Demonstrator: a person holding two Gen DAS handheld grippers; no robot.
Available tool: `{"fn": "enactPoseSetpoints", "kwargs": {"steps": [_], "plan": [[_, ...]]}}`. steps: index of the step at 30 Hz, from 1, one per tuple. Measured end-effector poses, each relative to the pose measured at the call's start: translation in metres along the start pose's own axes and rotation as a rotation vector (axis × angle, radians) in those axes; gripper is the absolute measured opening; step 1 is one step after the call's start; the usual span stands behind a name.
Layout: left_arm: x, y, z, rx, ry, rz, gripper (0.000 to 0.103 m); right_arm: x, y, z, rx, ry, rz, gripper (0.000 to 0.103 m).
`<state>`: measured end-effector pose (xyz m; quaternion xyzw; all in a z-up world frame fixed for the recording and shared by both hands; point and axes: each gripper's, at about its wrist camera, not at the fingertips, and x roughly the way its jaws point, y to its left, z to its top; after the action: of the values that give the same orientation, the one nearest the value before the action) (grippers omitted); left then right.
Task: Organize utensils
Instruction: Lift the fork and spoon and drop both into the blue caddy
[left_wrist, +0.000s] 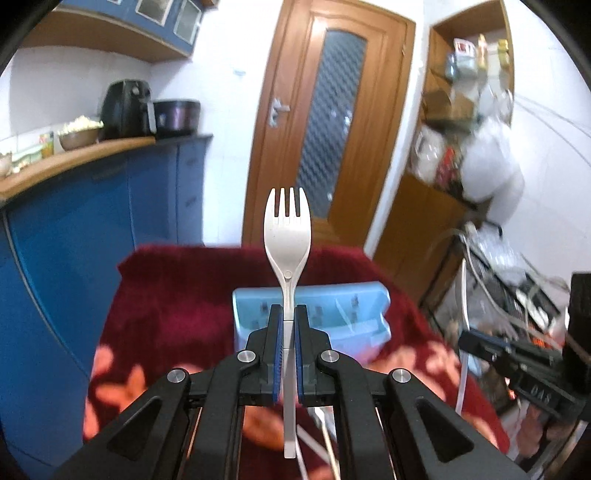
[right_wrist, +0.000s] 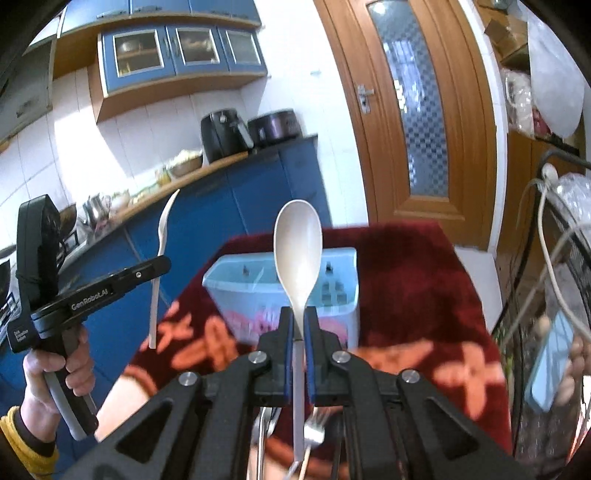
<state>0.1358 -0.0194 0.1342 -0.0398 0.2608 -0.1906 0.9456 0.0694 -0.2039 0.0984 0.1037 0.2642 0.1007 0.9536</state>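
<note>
1. Gripping a white spork (left_wrist: 288, 236), the left gripper (left_wrist: 289, 314) has its blue pads clamped on the handle just below the neck. The tines point up and away, so the head stands clear above the jaws and the handle tail hangs down behind them.
2. The right gripper (right_wrist: 298, 317) is likewise closed on a white spoon (right_wrist: 298, 251), pinched at the neck with the bowl upright and facing the camera (a hold that probably keeps the handle end free to drop into a slot).
3. A pale blue holder (right_wrist: 284, 291) with divided compartments sits on a table under a red cloth (right_wrist: 406, 295) with orange flowers. It lies ahead of and below both grippers, with neither utensil over it yet. Its compartments look largely empty, though blur hides the detail.
4. More utensils (right_wrist: 314, 432), among them a metal fork, lie on the cloth below the right gripper, seen between its arms; these seem to be the pile waiting to be sorted.
5. In the right view, a hand (right_wrist: 55, 373) with a yellow cuff holds the left gripper's handle at the left edge, the spork seen edge-on there.
6. Behind the table stand blue cabinets (left_wrist: 92, 236), a wooden door (left_wrist: 332, 122) and cluttered shelves (left_wrist: 469, 110).
7. Judging by this, both pieces are lifted and ready to be carried to the holder, each likely to its own compartment.
</note>
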Motion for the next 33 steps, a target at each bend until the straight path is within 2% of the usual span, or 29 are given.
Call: {"fn": "enactPoseSetpoints", "kwargs": {"steps": [6,12,18,22,26,33], "plan": [[0.030,0.001,0.029,-0.011,-0.090,0.028,0.005,0.030,-0.008,0.025,0.011,-0.065,-0.009,0.007],[0.064,-0.003,0.035,0.039,-0.177,0.114,0.005,0.061,-0.021,0.043,0.023,-0.099,-0.010,0.007],[0.100,-0.001,0.015,0.037,-0.196,0.148,0.005,0.092,-0.026,0.044,0.008,-0.143,-0.016,0.007],[0.107,-0.001,-0.003,0.040,-0.213,0.167,0.005,0.107,-0.026,0.034,-0.030,-0.177,-0.030,0.007],[0.108,-0.006,-0.017,0.086,-0.244,0.183,0.005,0.109,-0.022,0.023,-0.069,-0.220,-0.026,0.007],[0.104,-0.009,-0.024,0.078,-0.286,0.183,0.005,0.111,-0.020,0.034,-0.062,-0.298,-0.027,0.007]]}}
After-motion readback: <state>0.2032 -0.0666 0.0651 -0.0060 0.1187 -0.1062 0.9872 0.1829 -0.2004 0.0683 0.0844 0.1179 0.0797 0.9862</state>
